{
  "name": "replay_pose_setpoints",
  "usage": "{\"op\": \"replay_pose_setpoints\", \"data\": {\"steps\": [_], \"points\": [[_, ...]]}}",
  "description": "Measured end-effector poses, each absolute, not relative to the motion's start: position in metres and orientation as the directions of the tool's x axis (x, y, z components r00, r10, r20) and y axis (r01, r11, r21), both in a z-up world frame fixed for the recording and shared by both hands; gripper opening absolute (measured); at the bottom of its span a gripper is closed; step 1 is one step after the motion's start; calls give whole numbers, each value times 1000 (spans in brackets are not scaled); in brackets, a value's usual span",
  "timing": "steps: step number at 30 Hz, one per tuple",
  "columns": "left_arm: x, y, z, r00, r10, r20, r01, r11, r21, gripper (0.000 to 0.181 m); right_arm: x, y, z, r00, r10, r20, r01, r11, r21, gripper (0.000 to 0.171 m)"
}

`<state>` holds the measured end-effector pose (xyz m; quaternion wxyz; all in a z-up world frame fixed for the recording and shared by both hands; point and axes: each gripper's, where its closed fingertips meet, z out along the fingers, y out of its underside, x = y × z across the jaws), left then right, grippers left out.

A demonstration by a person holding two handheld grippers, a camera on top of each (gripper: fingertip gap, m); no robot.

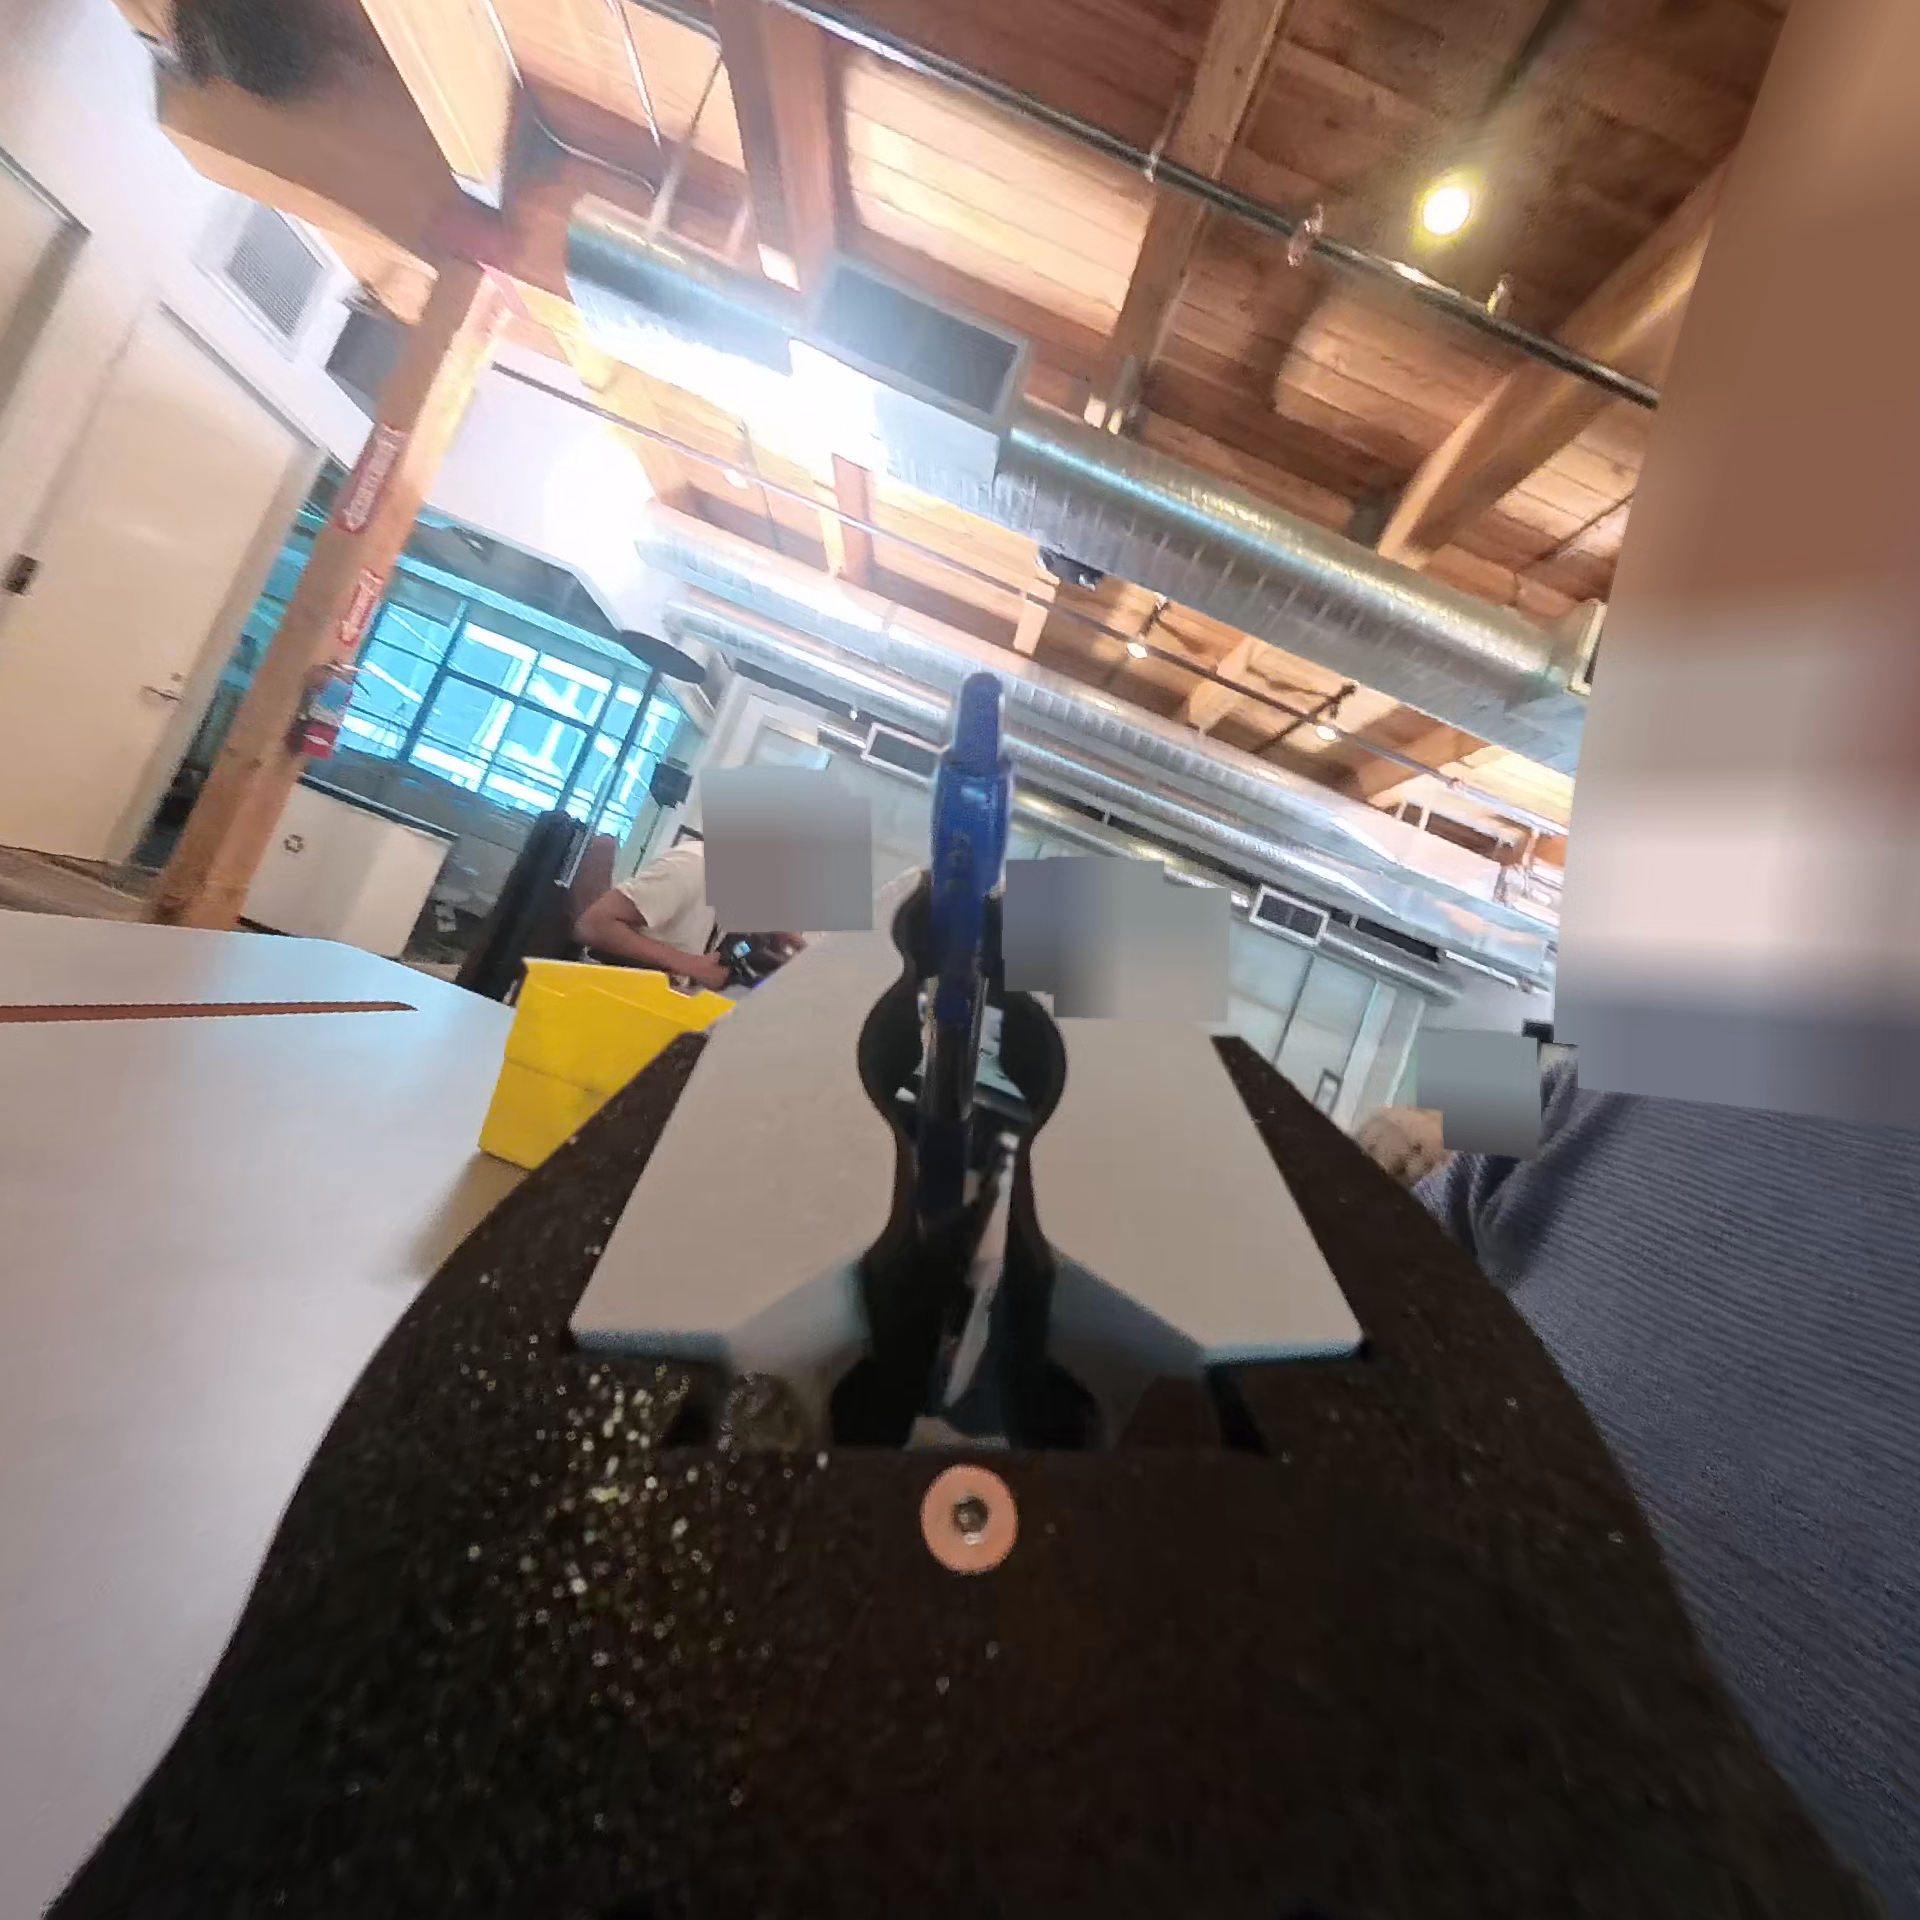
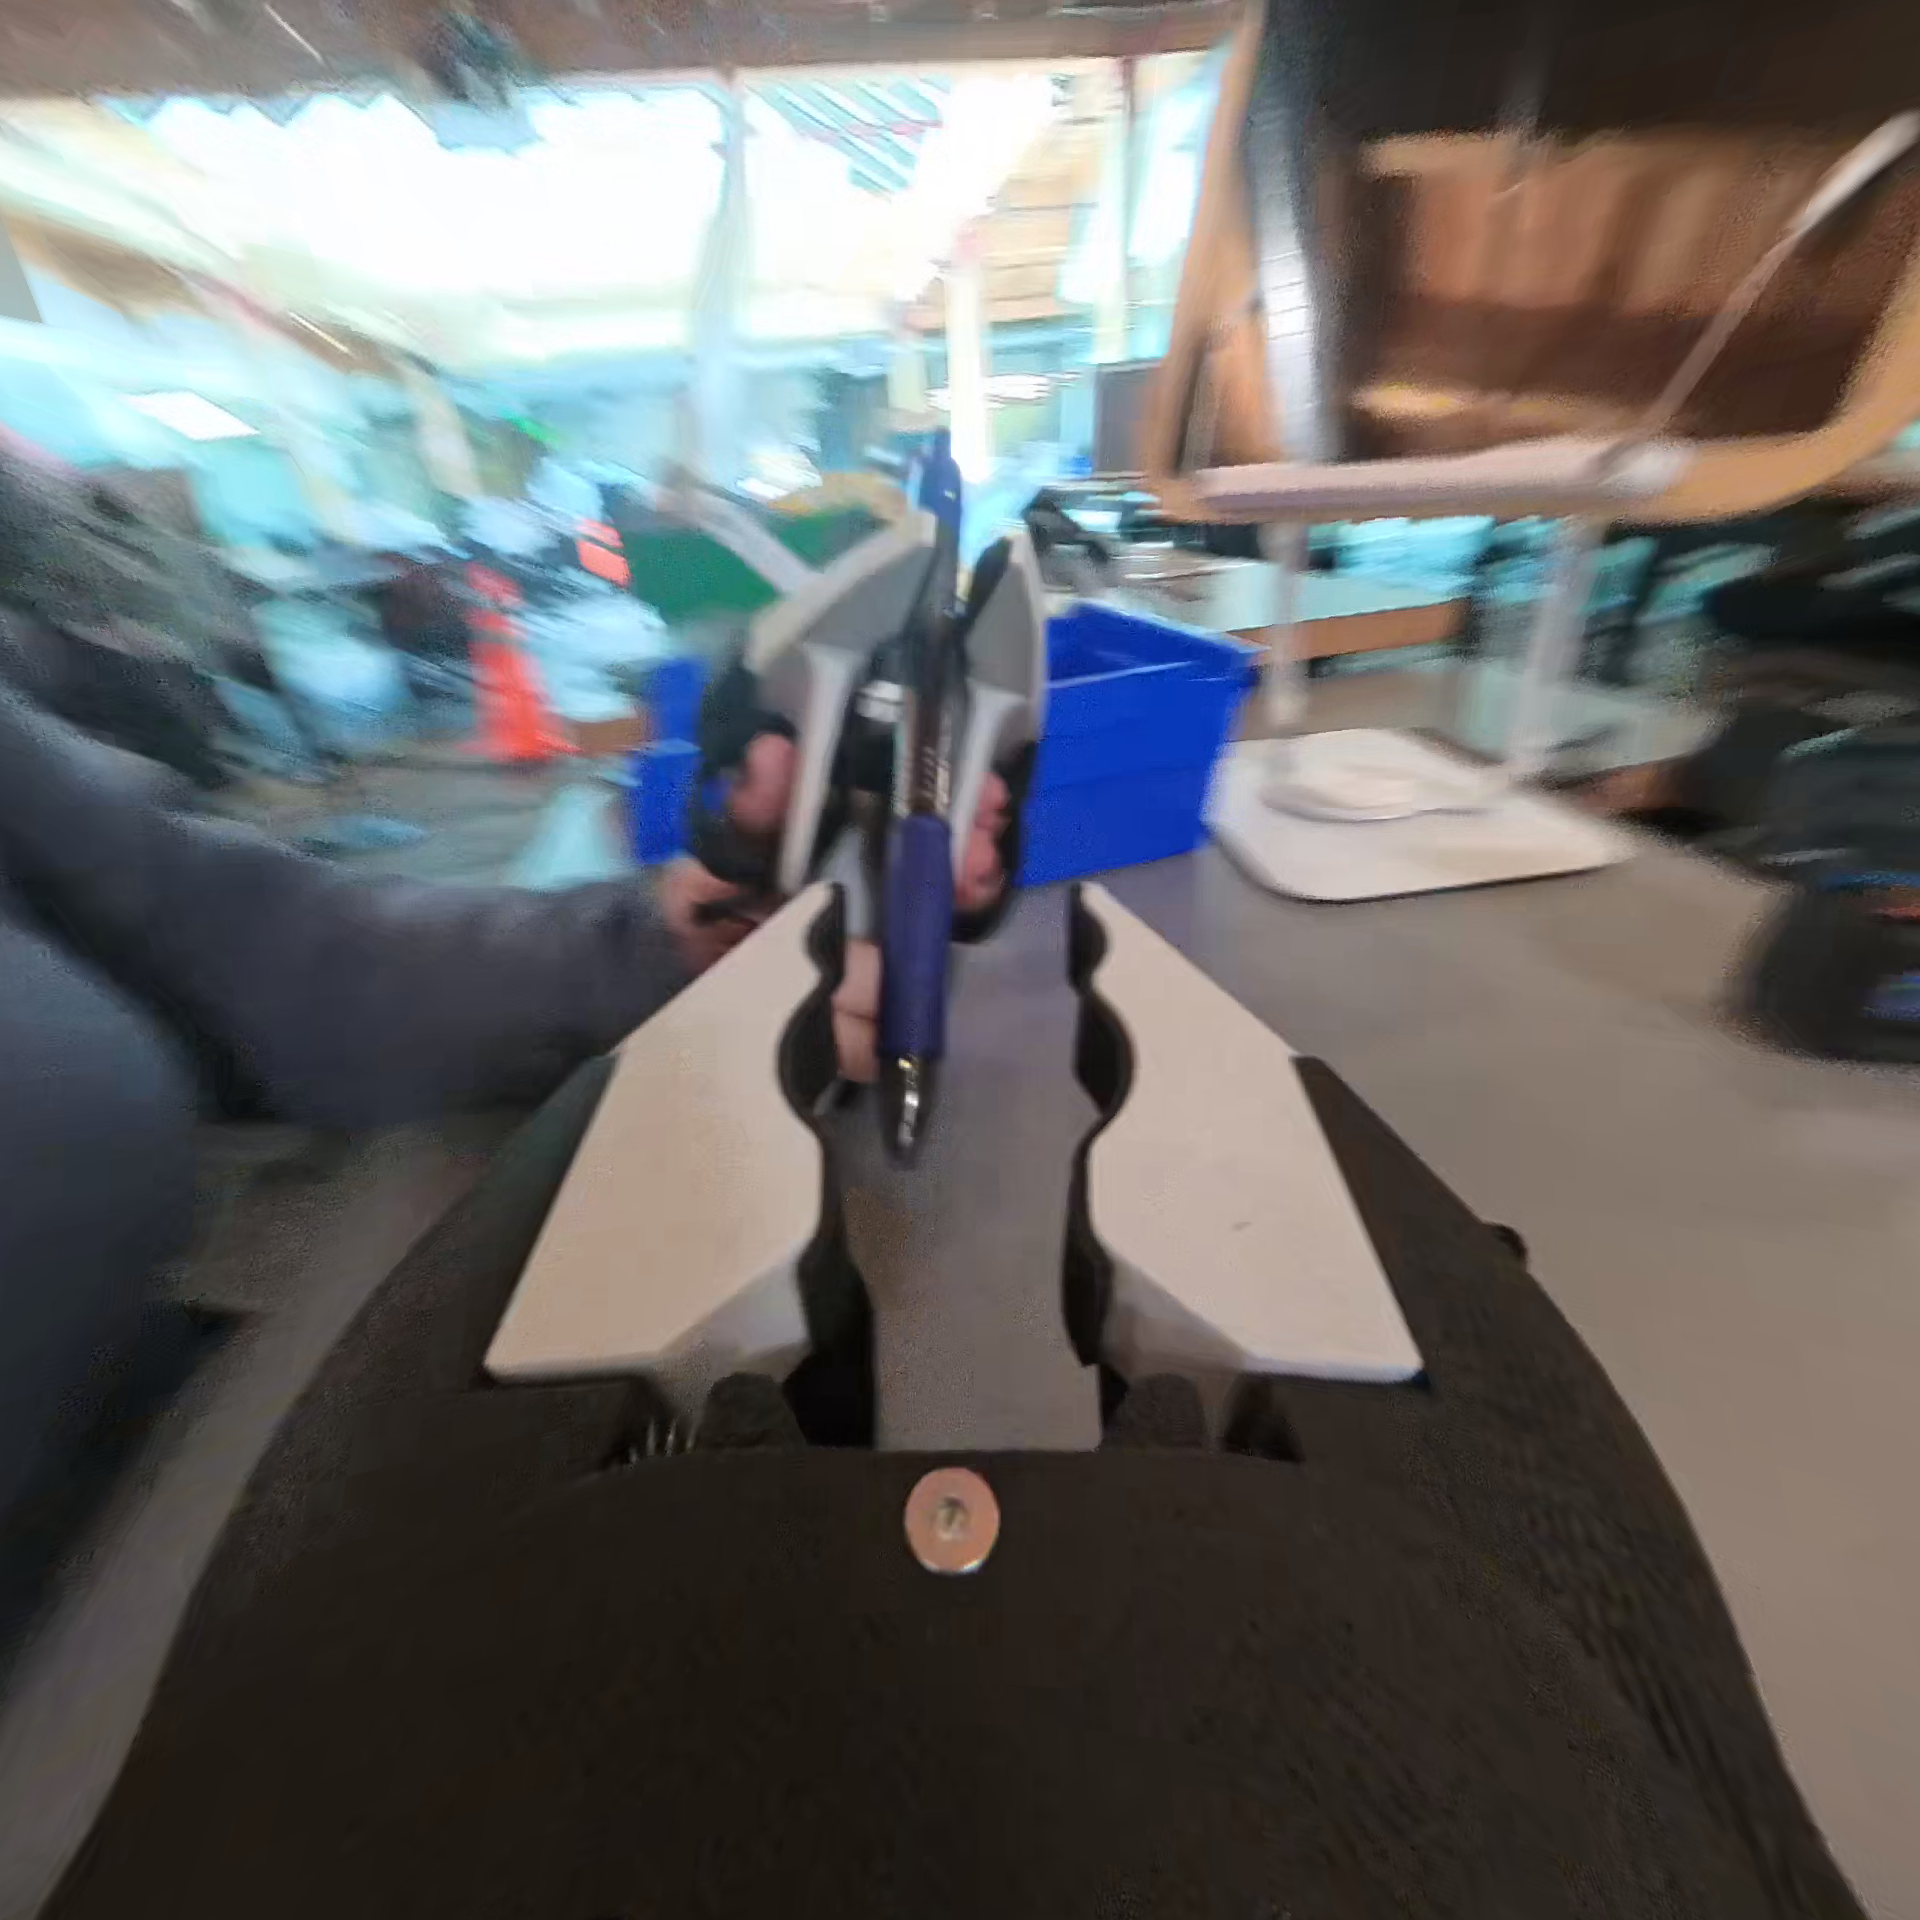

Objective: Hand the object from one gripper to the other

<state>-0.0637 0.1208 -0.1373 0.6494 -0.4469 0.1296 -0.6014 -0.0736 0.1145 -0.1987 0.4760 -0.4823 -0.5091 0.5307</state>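
Note:
A blue pen [image 1: 966, 831] is clamped upright between the grey fingers of my left gripper [image 1: 961, 935], which is shut on it. In the right wrist view the left gripper [image 2: 935, 634] faces me, held by a hand, with the pen [image 2: 914, 935] pointing its blue grip and metal tip toward me. My right gripper [image 2: 951, 904] is open. The pen's tip end lies in the gap between its fingers, nearer the left finger [image 2: 717, 1091]. This view is blurred, so I cannot tell whether they touch.
A yellow bin [image 1: 582, 1049] stands on the grey table [image 1: 208, 1195] to the left. A blue bin [image 2: 1132, 748] sits behind the left gripper, and a white stand base [image 2: 1403, 821] lies to the right. A person's dark sleeve [image 2: 312, 935] reaches in from the left. People sit in the background.

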Motion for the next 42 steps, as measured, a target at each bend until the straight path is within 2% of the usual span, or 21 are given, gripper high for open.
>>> {"op": "replay_pose_setpoints", "data": {"steps": [1, 3, 5, 7, 8, 12, 14, 16, 17, 18, 19, 21, 27, 28, 30, 32, 33, 35, 37, 39, 42], "points": [[-67, 123, -136, 250, -890, 380, 681, -117, -722, 6, -74, 124, -201, 33, 993, 115, 5, 115, -993, 53], [-71, 126, -137, 265, -879, 396, 697, -110, -709, 6, -72, 133, -198, 207, 893, 401, 59, 397, -916, 54], [-71, 128, -138, 270, -873, 406, 702, -110, -704, 6, -72, 132, -194, 299, 745, 596, 122, 590, -798, 37], [-70, 127, -138, 255, -875, 412, 707, -122, -697, 6, -71, 132, -190, 359, 613, 703, 186, 692, -698, 10], [-71, 127, -137, 242, -877, 415, 713, -130, -689, 5, -71, 131, -189, 367, 581, 727, 200, 714, -671, 9], [-73, 127, -138, 227, -875, 427, 720, -145, -679, 6, -73, 129, -191, 294, 763, 576, 121, 568, -814, 9], [-73, 124, -136, 211, -888, 409, 727, -137, -673, 6, -76, 122, -195, 176, 900, 398, 55, 395, -917, 9], [-73, 121, -133, 190, -899, 395, 738, -134, -662, 18, -77, 112, -198, 27, 984, 178, 6, 178, -984, 8], [-72, 119, -132, 181, -904, 388, 738, -136, -661, 19, -77, 108, -197, -42, 997, 68, -9, 68, -998, 8], [-72, 118, -132, 180, -909, 377, 734, -131, -666, 4, -76, 104, -197, -116, 993, -37, -10, -39, -999, 8], [-71, 119, -134, 202, -906, 371, 723, -118, -681, 3, -75, 100, -197, -178, 976, -125, -7, -129, -992, 8], [-70, 124, -139, 283, -889, 360, 680, -79, -729, 1, -73, 101, -197, -214, 956, -200, -10, -206, -978, 8], [-59, 122, -142, 481, -857, 183, 484, 85, -871, 1, -77, 113, -213, -52, 998, 39, 99, 44, -994, 31], [-54, 120, -144, 514, -848, 126, 424, 123, -897, 1, -76, 114, -215, -46, 995, 84, 126, 90, -988, 30], [-46, 116, -146, 549, -835, 33, 335, 184, -924, 1, -73, 115, -220, -42, 982, 187, 167, 191, -967, 8], [-42, 116, -149, 575, -818, 3, 289, 200, -936, 2, -70, 121, -222, -19, 953, 302, 210, 299, -931, 8], [-43, 118, -149, 601, -799, -9, 270, 213, -939, 5, -68, 127, -220, 18, 924, 381, 229, 367, -902, 8], [-46, 121, -149, 647, -761, -47, 221, 245, -944, 51, -60, 146, -217, 104, 803, 587, 301, 537, -788, 7], [-49, 124, -150, 668, -741, -65, 171, 238, -956, 76, -49, 166, -209, 175, 584, 793, 402, 693, -599, 8], [-49, 126, -155, 654, -755, -47, 145, 186, -972, 84, -39, 180, -198, 194, 287, 938, 497, 795, -346, 8], [-46, 134, -173, 614, -785, 79, 132, 4, -991, 83, -33, 178, -189, 128, -105, 986, 554, 833, 17, 7]]}}
